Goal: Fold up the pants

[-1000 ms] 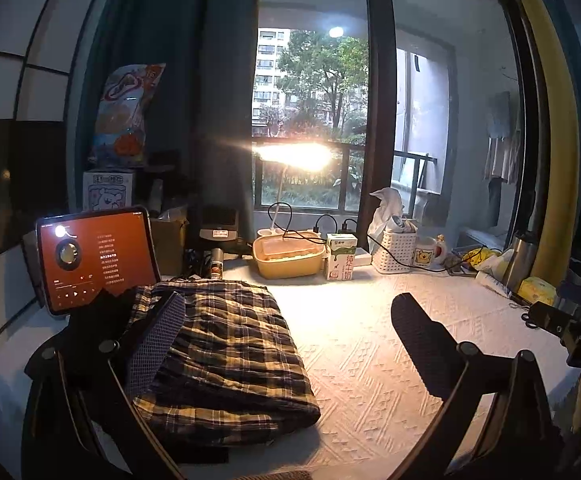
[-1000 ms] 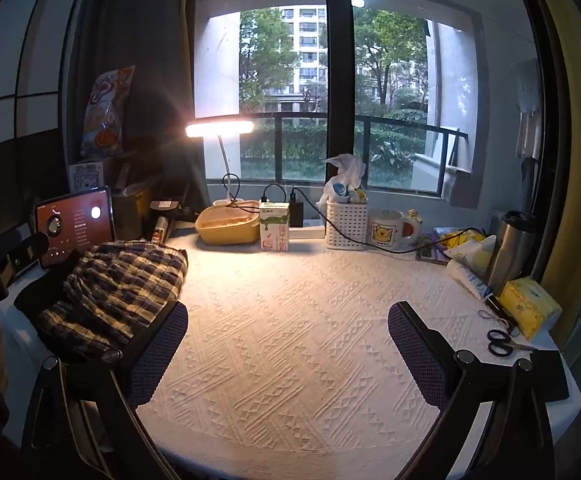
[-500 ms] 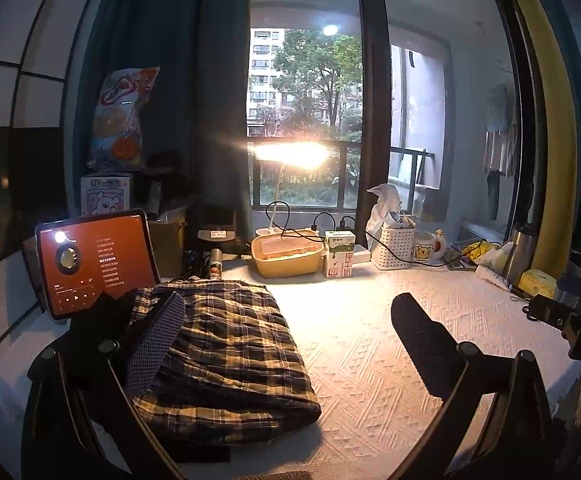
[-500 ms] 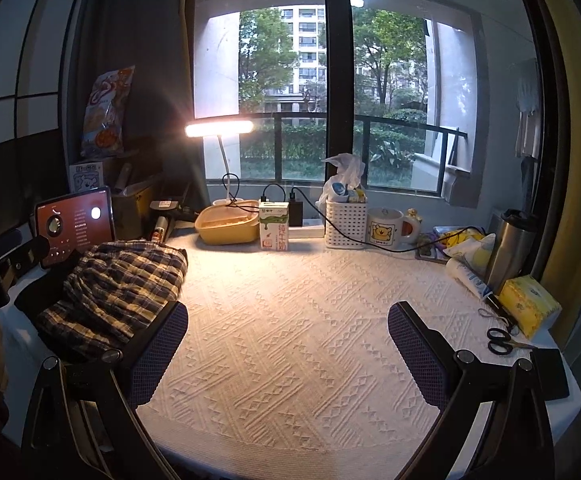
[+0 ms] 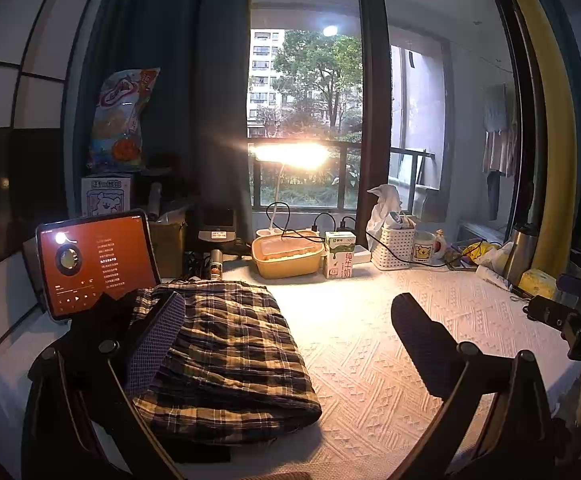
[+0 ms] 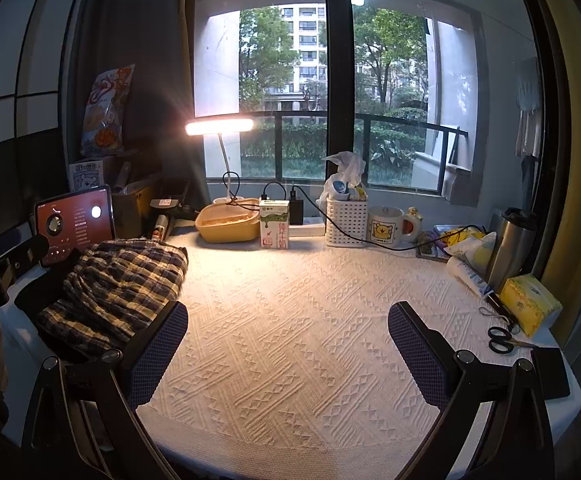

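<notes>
The plaid pants lie folded in a thick bundle on the left side of the white textured tablecloth; they also show in the right wrist view. My left gripper is open and empty, held above the table, its left finger over the pants' near edge. My right gripper is open and empty above the bare middle of the cloth, to the right of the pants. The other gripper's body shows at the edge of each view.
A lit tablet stands behind the pants. Along the window sit a yellow tub, milk carton, white basket, mug and lamp. A steel flask, tissue pack and scissors are at right.
The left gripper's view has shifted slightly right and up. The pants and the right gripper have not moved.
</notes>
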Demonstrator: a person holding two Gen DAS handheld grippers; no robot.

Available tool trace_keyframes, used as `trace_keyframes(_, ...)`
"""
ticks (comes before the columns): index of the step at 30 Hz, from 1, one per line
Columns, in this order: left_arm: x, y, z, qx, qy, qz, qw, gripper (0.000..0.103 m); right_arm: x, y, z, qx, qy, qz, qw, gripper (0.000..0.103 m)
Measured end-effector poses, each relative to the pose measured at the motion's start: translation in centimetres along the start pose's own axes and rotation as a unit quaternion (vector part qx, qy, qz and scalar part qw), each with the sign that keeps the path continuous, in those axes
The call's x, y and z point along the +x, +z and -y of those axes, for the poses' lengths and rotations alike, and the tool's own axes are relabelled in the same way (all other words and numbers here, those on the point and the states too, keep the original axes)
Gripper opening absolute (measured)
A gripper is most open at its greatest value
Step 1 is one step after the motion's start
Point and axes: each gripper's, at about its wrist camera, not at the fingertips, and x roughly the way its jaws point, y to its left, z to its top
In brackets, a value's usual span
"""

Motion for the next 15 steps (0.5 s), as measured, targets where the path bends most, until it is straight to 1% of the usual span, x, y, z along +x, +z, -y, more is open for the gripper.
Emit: trace_keyframes(15,0.00,0.04,0.17,0.002,-0.001,-0.001,1.0000,0.102,-0.03,-0.05,-0.10,0.001,0.000,0.000,1.000,0.101)
